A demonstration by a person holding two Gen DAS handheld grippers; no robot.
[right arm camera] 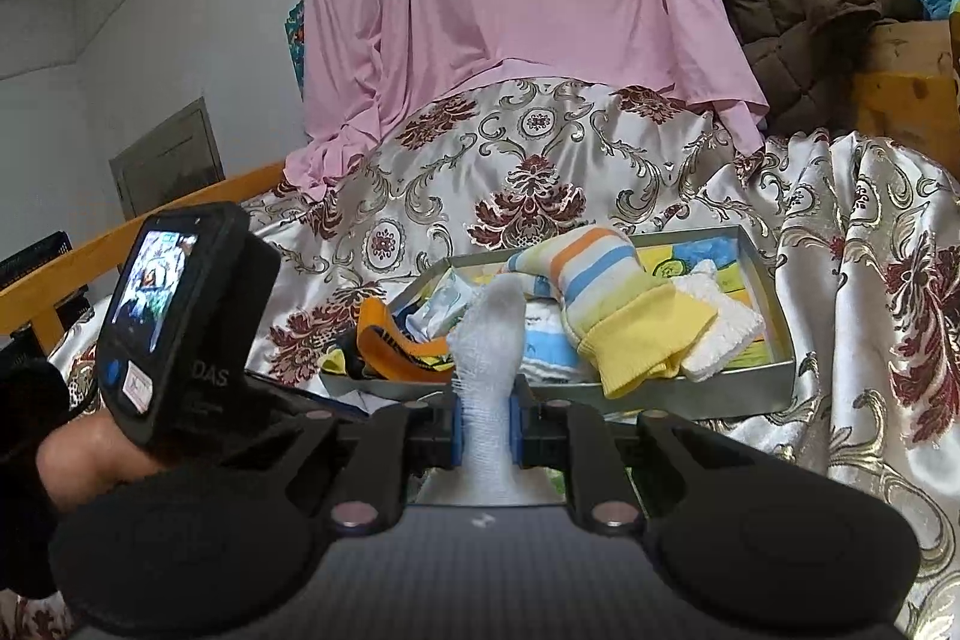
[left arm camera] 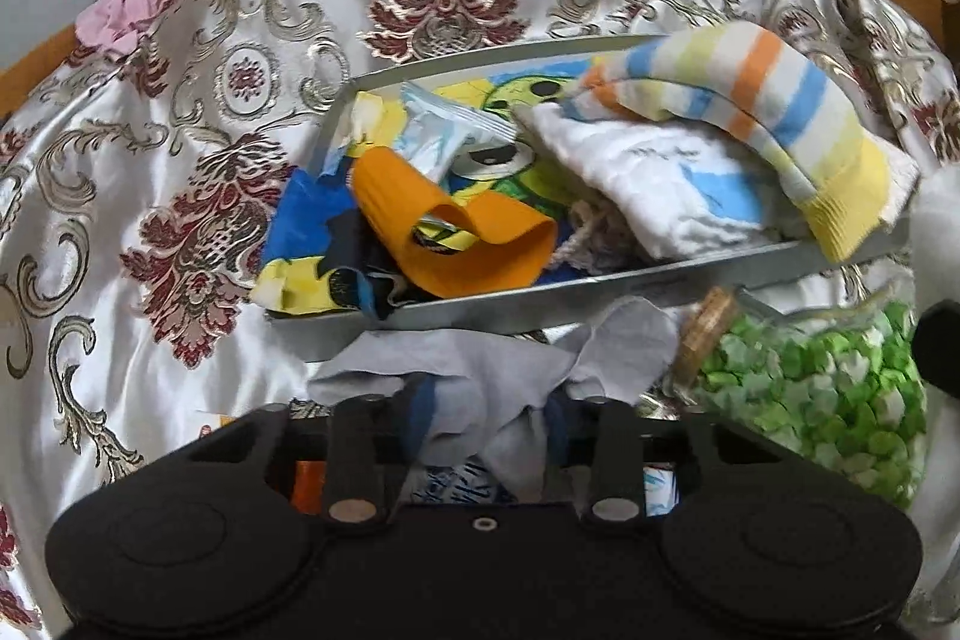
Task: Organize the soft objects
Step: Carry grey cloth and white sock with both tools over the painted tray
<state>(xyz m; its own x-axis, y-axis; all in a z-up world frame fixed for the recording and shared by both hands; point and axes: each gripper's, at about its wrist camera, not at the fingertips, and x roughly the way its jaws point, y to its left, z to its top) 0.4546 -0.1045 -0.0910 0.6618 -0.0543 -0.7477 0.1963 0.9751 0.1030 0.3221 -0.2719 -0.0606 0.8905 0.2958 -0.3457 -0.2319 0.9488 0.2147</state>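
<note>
Now, left gripper point(left arm camera: 489, 409): jaws partly apart, grey cloth point(left arm camera: 480, 370) bunched between them, just before the tray point(left arm camera: 456, 307).
Right gripper point(right arm camera: 487, 421): clamped on white sock point(right arm camera: 489, 340).
Tray: socks, towel.

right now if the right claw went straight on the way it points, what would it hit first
Probably the near wall of the grey tray, just past the white sock the right claw is clamped on; depth is hard to judge here.

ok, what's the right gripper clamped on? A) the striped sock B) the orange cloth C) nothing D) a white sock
D: in the right wrist view the right gripper has its blue pads shut on a white sock, while the striped sock lies apart in the tray.
</note>
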